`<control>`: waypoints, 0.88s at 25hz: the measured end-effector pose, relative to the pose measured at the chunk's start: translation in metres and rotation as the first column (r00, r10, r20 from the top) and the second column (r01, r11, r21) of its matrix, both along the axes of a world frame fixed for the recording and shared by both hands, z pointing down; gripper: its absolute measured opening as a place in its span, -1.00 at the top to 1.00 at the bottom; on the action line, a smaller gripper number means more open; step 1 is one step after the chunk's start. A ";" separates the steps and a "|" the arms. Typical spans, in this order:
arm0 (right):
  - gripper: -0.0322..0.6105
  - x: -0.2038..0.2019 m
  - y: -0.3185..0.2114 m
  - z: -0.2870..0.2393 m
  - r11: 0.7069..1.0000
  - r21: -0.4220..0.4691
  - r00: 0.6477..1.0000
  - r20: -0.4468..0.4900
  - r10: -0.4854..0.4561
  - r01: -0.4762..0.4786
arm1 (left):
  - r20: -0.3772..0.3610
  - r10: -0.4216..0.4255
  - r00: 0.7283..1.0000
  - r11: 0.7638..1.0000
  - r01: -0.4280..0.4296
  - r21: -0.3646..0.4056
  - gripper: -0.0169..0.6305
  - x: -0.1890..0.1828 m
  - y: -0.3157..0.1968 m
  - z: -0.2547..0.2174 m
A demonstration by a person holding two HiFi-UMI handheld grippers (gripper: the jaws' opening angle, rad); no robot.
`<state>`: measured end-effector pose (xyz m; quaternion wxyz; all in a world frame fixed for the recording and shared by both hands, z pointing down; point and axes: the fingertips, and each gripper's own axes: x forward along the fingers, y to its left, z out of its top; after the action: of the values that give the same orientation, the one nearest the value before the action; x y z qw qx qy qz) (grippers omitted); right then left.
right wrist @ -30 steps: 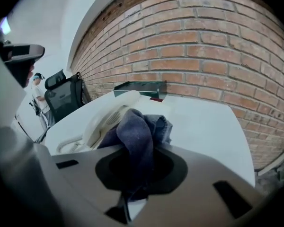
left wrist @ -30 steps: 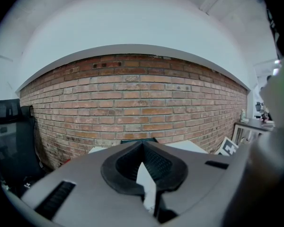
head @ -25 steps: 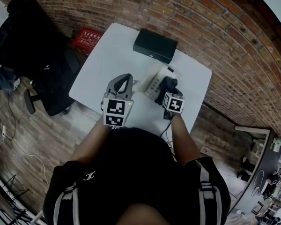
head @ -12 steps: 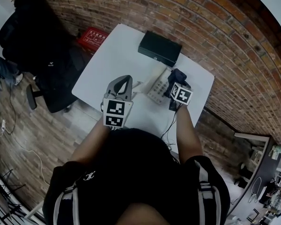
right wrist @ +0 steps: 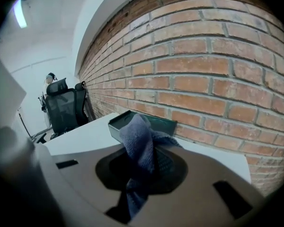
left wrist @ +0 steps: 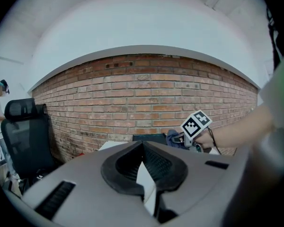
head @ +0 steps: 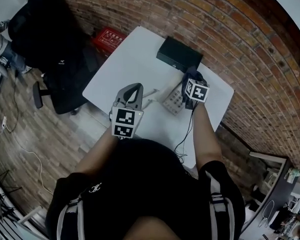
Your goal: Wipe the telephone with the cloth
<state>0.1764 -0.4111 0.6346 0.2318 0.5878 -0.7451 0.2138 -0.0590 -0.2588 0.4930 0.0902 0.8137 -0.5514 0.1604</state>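
The right gripper (head: pixel 194 85) pinches a crumpled blue-grey cloth (right wrist: pixel 140 143) tight in its jaws, apparently to rub the far end of the pale push-button telephone (head: pixel 173 100) on the white table (head: pixel 125 64). The left gripper (head: pixel 133 90) hangs beside it, jaws pressed together on nothing.

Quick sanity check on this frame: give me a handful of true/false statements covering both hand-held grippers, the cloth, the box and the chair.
1. The right hand-held gripper is shut on a blue-grey cloth. True.
2. The left hand-held gripper holds the telephone. False: its jaws are together with nothing between them; the telephone lies on the white table.
3. A dark box sits at the table's far side, near the brick wall. True.
4. The black office chair stands to the person's right. False: it is on the left.
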 end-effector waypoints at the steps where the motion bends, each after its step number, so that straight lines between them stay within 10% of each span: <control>1: 0.84 -0.006 -0.004 0.003 1.000 -0.010 1.000 -0.009 -0.022 0.022 | 0.001 -0.007 1.000 1.000 0.007 -0.001 0.96 -0.003 0.001 0.000; 22: 0.84 -0.141 0.076 0.043 0.883 -0.216 0.903 -0.009 -0.429 0.417 | -0.022 -0.099 0.995 0.995 0.099 -0.009 0.96 -0.046 0.015 0.005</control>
<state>0.0357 -0.3350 0.6774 0.3542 0.3894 -0.8217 0.2184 -0.1050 -0.2434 0.4975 0.1075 0.7869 -0.5892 0.1489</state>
